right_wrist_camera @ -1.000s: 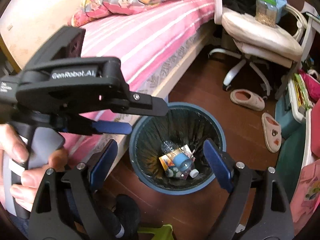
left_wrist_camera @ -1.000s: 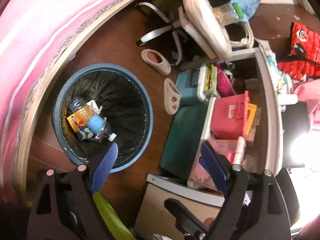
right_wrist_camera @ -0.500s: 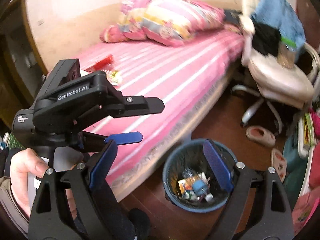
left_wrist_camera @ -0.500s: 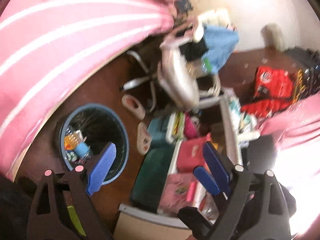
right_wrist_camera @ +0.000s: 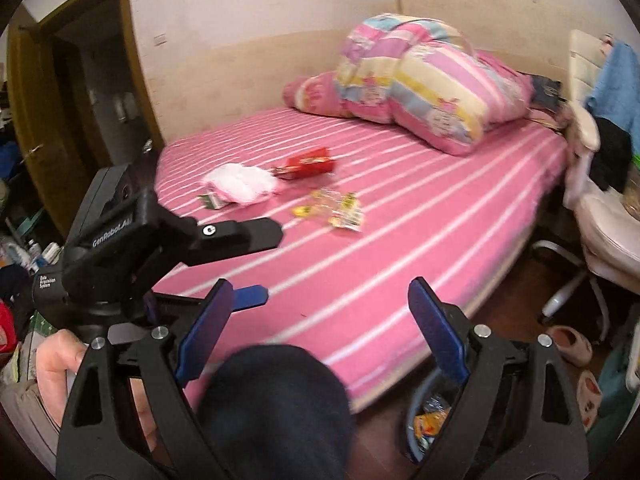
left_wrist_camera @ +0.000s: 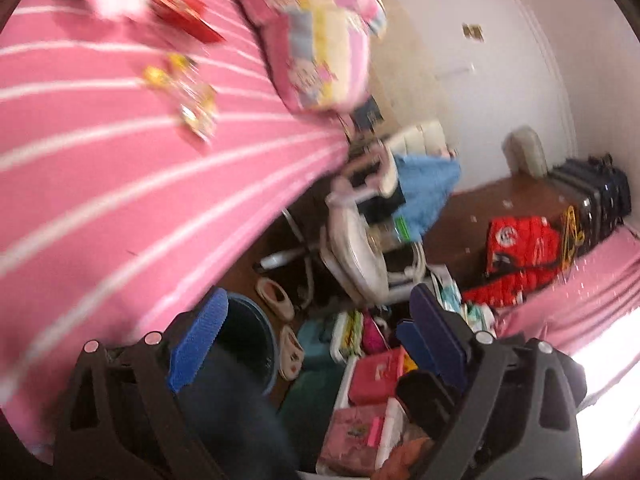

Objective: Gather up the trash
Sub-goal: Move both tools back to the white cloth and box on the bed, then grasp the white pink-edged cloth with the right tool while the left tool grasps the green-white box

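The trash lies mid-bed (right_wrist_camera: 400, 216): a red packet (right_wrist_camera: 306, 163), a white crumpled tissue (right_wrist_camera: 240, 185) and yellow wrappers (right_wrist_camera: 340, 209). All look light, thin and crinkly, best pinched at a raised edge. Both the left gripper (left_wrist_camera: 312, 344) and right gripper (right_wrist_camera: 320, 328) have jaws spread and empty above the bin (right_wrist_camera: 420, 400).

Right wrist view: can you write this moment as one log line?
left gripper: open, empty | right gripper: open, empty | on bed: red packet, tissue, yellow wrappers | trash bin: holds trash
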